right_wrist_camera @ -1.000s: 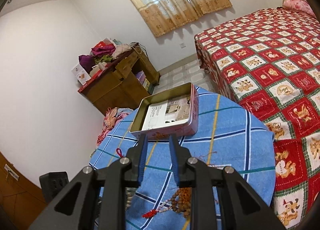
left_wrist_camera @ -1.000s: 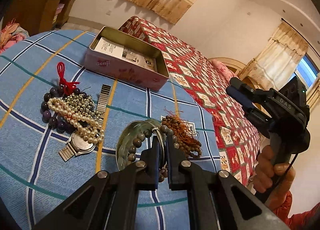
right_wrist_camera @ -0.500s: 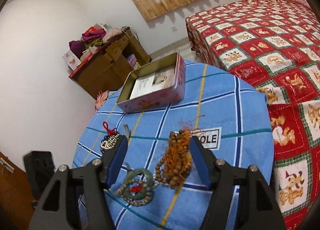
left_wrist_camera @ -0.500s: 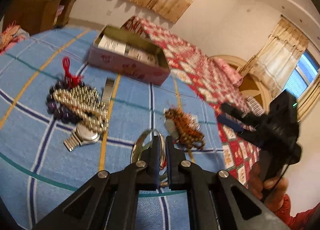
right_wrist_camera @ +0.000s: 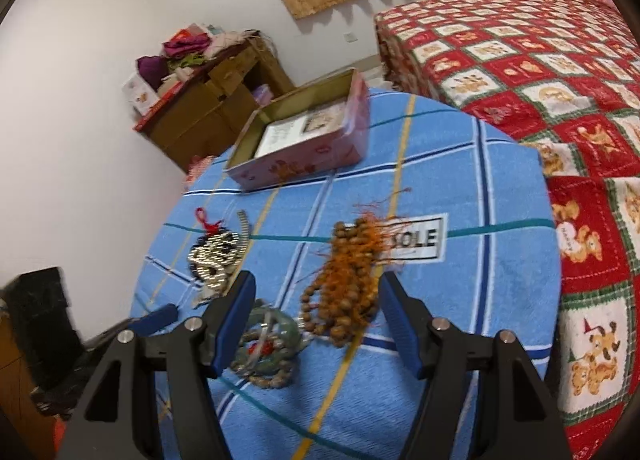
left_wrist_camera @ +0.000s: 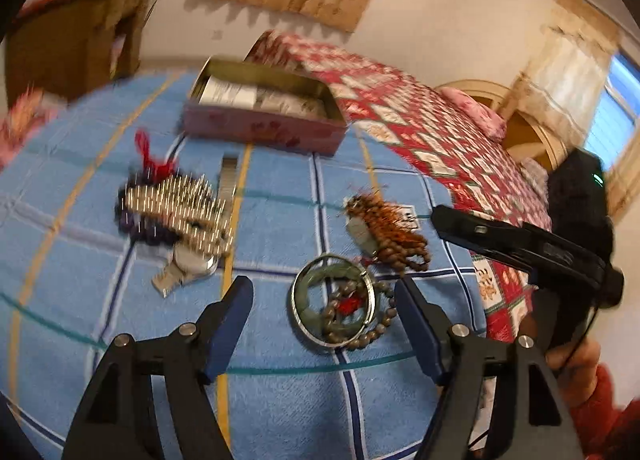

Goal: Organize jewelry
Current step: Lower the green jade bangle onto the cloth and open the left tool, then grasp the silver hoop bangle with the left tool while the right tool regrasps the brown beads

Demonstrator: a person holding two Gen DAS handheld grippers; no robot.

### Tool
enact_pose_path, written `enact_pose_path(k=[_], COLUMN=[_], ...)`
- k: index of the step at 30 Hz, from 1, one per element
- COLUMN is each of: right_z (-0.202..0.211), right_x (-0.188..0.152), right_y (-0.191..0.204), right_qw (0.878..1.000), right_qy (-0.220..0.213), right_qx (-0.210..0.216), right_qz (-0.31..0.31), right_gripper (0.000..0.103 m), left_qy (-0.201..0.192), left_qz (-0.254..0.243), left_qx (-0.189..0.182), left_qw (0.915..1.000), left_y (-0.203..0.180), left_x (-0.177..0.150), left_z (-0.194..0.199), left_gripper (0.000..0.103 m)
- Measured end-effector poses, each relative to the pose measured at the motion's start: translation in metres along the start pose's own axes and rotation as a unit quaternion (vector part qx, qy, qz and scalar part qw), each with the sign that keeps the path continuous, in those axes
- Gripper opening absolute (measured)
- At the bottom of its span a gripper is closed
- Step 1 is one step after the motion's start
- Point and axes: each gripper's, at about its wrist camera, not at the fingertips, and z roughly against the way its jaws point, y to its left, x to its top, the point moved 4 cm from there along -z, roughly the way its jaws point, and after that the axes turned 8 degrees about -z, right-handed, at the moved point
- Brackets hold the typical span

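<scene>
My left gripper (left_wrist_camera: 322,300) has its jaws opening wide. A green bangle with a silver ring and a bead bracelet (left_wrist_camera: 334,300) lies on the blue checked cloth between its fingertips, and the pads do not touch it. My right gripper (right_wrist_camera: 318,300) hangs over a bunch of brown wooden beads with orange tassels (right_wrist_camera: 344,284). Its jaws are closing, still apart from the beads. The bangle (right_wrist_camera: 268,344) shows behind its left finger. An open pink tin (left_wrist_camera: 264,127) stands at the far side of the table.
A heap of pearl and purple beads (left_wrist_camera: 176,211) with a metal watch (left_wrist_camera: 188,264) lies to the left. The round table's edge (right_wrist_camera: 548,260) drops off toward a red quilted bed (right_wrist_camera: 560,99). A cluttered wooden cabinet (right_wrist_camera: 216,107) stands by the wall.
The left gripper was shut on the bangle and has opened, leaving it on the cloth. The right gripper opened from nearly shut and sank toward the brown beads.
</scene>
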Motion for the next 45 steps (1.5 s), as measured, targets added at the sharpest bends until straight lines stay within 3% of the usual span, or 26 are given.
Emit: enact_pose_path(k=[2,4,6,8,14,16,17,19,23,26,36,40,42,45], right_z=[0.000,0.000,0.001,0.002,0.014,0.015,0.015,0.016,0.016,0.019,0.023,0.023,0.025,0.027], right_x=[-0.001,-0.001,0.000,0.001,0.004,0.005,0.006,0.006,0.006,0.006,0.006,0.006,0.008,0.008], right_y=[0.003,0.002,-0.002,-0.006,-0.011,-0.015,-0.016,-0.020,-0.025,-0.026,-0.032,-0.032,-0.032,-0.032], right_qw=[1.000,1.000,1.000,1.000,0.999,0.999,0.999,0.999,0.998,0.998,0.998,0.998,0.998,0.997], right_qy=[0.000,-0.003,-0.006,-0.009,-0.020,-0.022,-0.022,-0.023,-0.024,-0.024,-0.025,-0.028,-0.031,-0.035], right_qx=[-0.006,-0.009,-0.010,-0.011,-0.015,-0.015,-0.015,-0.014,-0.012,-0.012,-0.014,-0.014,-0.013,-0.010], right_qz=[0.005,0.004,-0.005,-0.016,-0.022,-0.028,-0.031,-0.040,-0.050,-0.052,-0.063,-0.062,-0.062,-0.064], right_gripper=[0.059,0.059,0.059,0.059,0.059,0.059,0.059,0.059,0.059,0.059,0.059,0.059,0.059,0.059], left_qy=[0.009,-0.011,-0.021,-0.006,0.045,0.053,0.061,0.070,0.074,0.096,0.114,0.104,0.095,0.072], left_qz=[0.034,0.001,-0.057,-0.074,-0.061,-0.061,-0.060,-0.059,-0.047,-0.039,-0.037,-0.045,-0.043,-0.035], left_qx=[-0.033,-0.046,-0.050,-0.057,-0.048,-0.051,-0.054,-0.051,-0.059,-0.032,-0.040,-0.036,-0.044,-0.055], left_qw=[0.9988,0.9989,0.9969,0.9957,0.9960,0.9954,0.9948,0.9945,0.9944,0.9941,0.9920,0.9929,0.9936,0.9953], left_y=[0.002,-0.014,-0.035,-0.044,-0.039,-0.040,-0.040,-0.040,-0.036,-0.030,-0.033,-0.033,-0.032,-0.029], left_x=[-0.005,-0.003,0.001,0.003,-0.001,-0.004,-0.007,-0.010,-0.011,-0.011,-0.011,-0.009,-0.010,-0.008], left_z=[0.000,0.006,0.009,0.000,-0.028,-0.031,-0.033,-0.037,-0.037,-0.038,-0.050,-0.050,-0.049,-0.040], left_gripper=[0.073,0.071,0.046,0.036,0.036,0.027,0.018,0.012,0.010,0.011,0.011,0.011,0.004,0.004])
